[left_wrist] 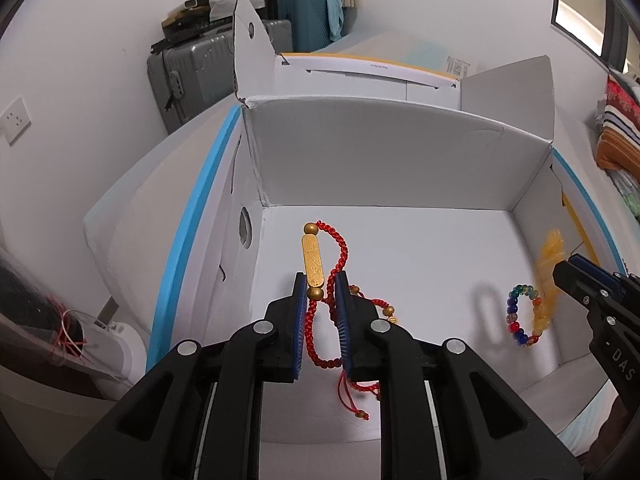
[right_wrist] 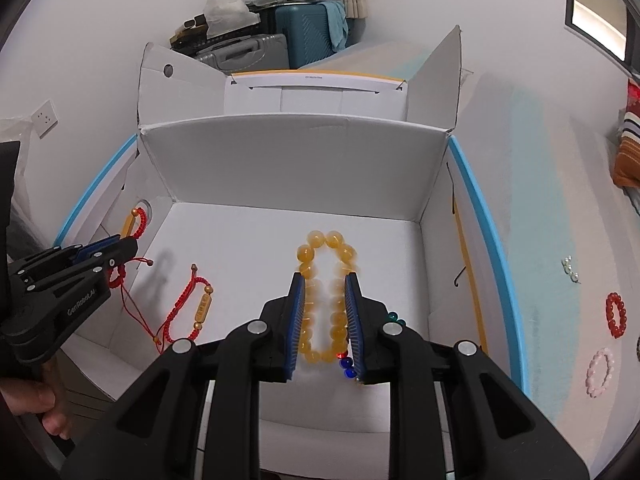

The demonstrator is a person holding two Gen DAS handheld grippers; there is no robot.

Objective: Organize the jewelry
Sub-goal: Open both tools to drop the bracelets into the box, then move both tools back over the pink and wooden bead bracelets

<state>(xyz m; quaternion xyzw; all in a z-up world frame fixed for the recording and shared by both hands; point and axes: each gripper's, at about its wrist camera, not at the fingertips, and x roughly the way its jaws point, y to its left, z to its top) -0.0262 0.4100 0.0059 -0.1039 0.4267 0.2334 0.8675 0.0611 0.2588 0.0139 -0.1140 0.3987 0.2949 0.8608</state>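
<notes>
An open white cardboard box (left_wrist: 360, 160) fills both views. My left gripper (left_wrist: 320, 278) hangs over its left side, shut on a red cord bracelet with a gold bar (left_wrist: 311, 256); the cord loops down between the pads. A second red cord bracelet (right_wrist: 202, 308) lies on the box floor. My right gripper (right_wrist: 324, 277) is over the middle, open, with a yellow bead bracelet (right_wrist: 326, 240) between its pads. The top of that bracelet is blurred and its lower beads are on the floor. A rainbow bead bracelet (left_wrist: 516, 316) lies under the right finger.
Outside the box on the right lie a red bead bracelet (right_wrist: 616, 314), a pink one (right_wrist: 599, 372) and a few pearls (right_wrist: 570, 268). The box's flaps (right_wrist: 436, 76) stand up behind. Suitcases (right_wrist: 308, 32) are stacked against the far wall. A hand (right_wrist: 28, 400) holds the left gripper.
</notes>
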